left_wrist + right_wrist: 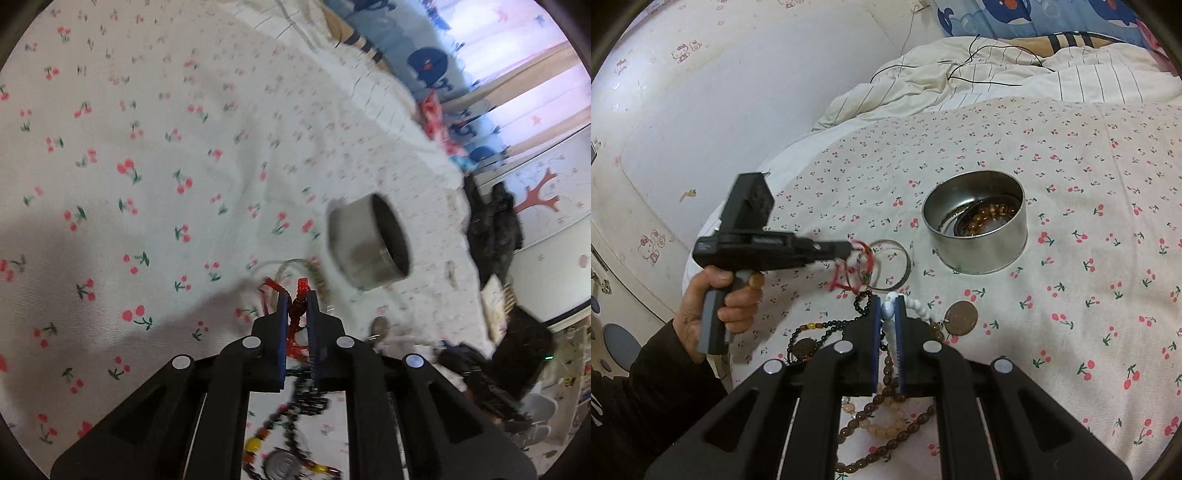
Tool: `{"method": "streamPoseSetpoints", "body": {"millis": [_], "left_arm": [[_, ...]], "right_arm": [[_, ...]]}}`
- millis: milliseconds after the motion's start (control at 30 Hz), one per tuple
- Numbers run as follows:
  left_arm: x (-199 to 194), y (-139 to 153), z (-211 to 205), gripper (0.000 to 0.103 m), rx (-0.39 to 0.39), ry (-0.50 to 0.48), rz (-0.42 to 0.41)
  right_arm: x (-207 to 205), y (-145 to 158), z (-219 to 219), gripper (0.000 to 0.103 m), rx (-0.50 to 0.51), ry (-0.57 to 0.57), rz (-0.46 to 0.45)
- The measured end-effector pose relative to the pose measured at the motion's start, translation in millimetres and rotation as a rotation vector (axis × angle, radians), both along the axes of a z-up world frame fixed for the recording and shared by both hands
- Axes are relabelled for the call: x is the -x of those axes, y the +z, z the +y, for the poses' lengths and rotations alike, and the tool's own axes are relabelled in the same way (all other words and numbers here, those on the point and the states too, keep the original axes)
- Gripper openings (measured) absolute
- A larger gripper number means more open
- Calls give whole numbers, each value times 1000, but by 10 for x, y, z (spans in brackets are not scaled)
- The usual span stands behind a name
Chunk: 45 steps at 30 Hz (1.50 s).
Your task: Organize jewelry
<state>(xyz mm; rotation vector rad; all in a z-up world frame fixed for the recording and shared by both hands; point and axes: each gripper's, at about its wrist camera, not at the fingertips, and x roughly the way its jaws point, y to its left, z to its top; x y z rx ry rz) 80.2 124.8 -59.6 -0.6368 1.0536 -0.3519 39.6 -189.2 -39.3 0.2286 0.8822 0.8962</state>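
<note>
The red cord bracelet [862, 258] hangs pinched in the left gripper [297, 295], its jaws closed on the knotted strand, just left of the round metal tin [975, 229] and above the sheet. In the left wrist view the tin [369, 243] lies ahead and to the right of the fingertips, near but not under them, so the coming move looks like a short carry rightward until the cord hangs over the open mouth. The left gripper is the nearer of the two to the tin.

Inside the tin an amber bead bracelet [988, 218] already rests against the wall. A thin silver bangle [888, 267] lies flat between the red cord and the tin, its long loop partly overlapped by the cord.

The right gripper [889, 308] sits below the tin, jaws closed on a white bead strand [918, 308], with the tin ahead and slightly right. Near it lie a black bead necklace [862, 301], a round bronze medallion [961, 317] and brown oval beads [882, 406], all on the cherry-print bedsheet [1089, 258].
</note>
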Motion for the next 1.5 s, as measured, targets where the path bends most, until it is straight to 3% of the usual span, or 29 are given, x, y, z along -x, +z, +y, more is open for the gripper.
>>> {"method": "streamPoseSetpoints", "body": {"millis": [67,100,133,200,267,333,367,400,600,667,767,833,1100,1200,1300,1433,1500], "left_arm": [[24,119,13,9,12,-18,-30],[25,166,-20,9,-57,-32,-38],[26,167,-18,9,-76,-27,-37],[19,134,14,9,-8,-31,-26],[22,178,-71,9,-64,-69,-26],[33,181,-164,9,-39,-123,-31],[29,183,-221,9,-76,-146,-24],[29,167,-279,9,-142,-151,-24],[23,84,-192,9,-168,-125,8],[49,105,-220,9,-143,-182,-8],[179,73,-533,12,-267,-358,1],[209,32,-663,12,-265,-408,6],[130,65,-375,12,-266,-292,10],[151,65,-449,12,-287,-342,6],[146,-3,-539,22,-328,-362,27],[89,-51,-549,44,-340,-329,47],[56,-83,-540,44,-334,-306,58]], "right_arm": [[-3,-2,-1,8,-2,-1,0],[-4,-5,-2,8,-3,-1,0],[-3,-6,1,8,-3,1,-1],[-1,-3,7,8,-5,2,-2],[0,2,6,8,-3,3,-4],[0,-2,8,8,-3,4,-3],[2,-2,11,8,-3,5,-3],[3,2,19,8,-2,6,-3],[6,7,31,8,4,13,-9],[3,2,27,8,2,11,-7],[2,-2,33,8,5,13,-5],[-1,-8,40,8,8,14,-4],[0,-7,33,8,5,13,-3],[3,-10,24,9,1,16,0],[-5,-12,13,9,-1,13,2],[-5,44,-49,9,-28,-4,-11],[0,68,-50,9,-28,0,-17]]}}
